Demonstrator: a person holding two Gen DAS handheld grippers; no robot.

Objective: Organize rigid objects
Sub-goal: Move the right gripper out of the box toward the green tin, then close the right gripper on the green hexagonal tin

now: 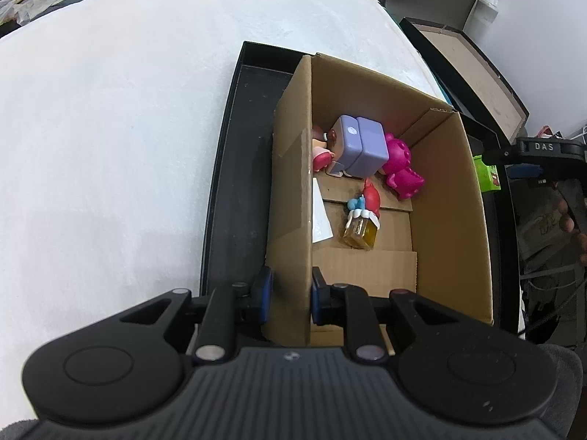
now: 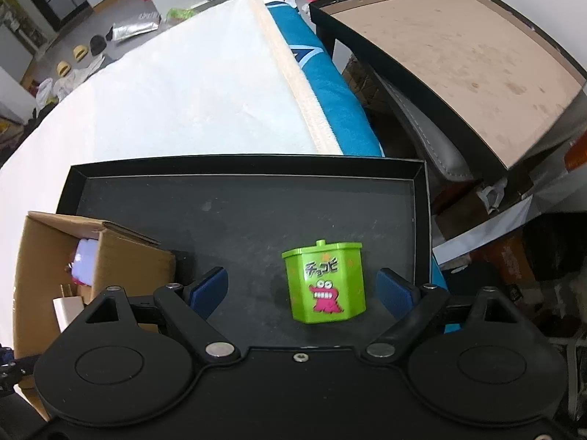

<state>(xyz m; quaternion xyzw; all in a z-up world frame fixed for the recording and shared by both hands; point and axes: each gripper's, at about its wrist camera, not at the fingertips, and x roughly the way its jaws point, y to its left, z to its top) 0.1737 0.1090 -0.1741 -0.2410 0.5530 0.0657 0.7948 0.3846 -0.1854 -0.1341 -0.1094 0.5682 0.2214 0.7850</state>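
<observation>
Most of the sorting looks done. The box point(image 1: 367, 183) stands in the black tray point(image 1: 234, 168) and already holds a purple cube point(image 1: 361, 150), a pink figure point(image 1: 401, 172), a small red-and-pink figure point(image 1: 321, 152) at the cube's 9 o'clock, and a little amber bottle point(image 1: 361, 233) with a red and blue topper, at the cube's 6 o'clock. A white card point(image 1: 320, 220) leans against the inner wall.

The left tool point(image 1: 291, 295) is clenched on the box's near left wall, one pad outside and one inside, which I take as steadying the box.

One piece seems left: the green tin point(image 2: 324, 282) lies on the tray floor outside the box, at the box's 3 o'clock in the right wrist view. The right tool point(image 2: 302, 289) is released, its blue pads spread wide with the tin between them and touching neither; the tin sits nearer the right pad.

By my reading, what remains is to close on the tin, lift it over the wall and set it among the others. Whether other pieces wait out of view, I cannot tell. The tray rests on a white cloth point(image 2: 190, 95).
</observation>
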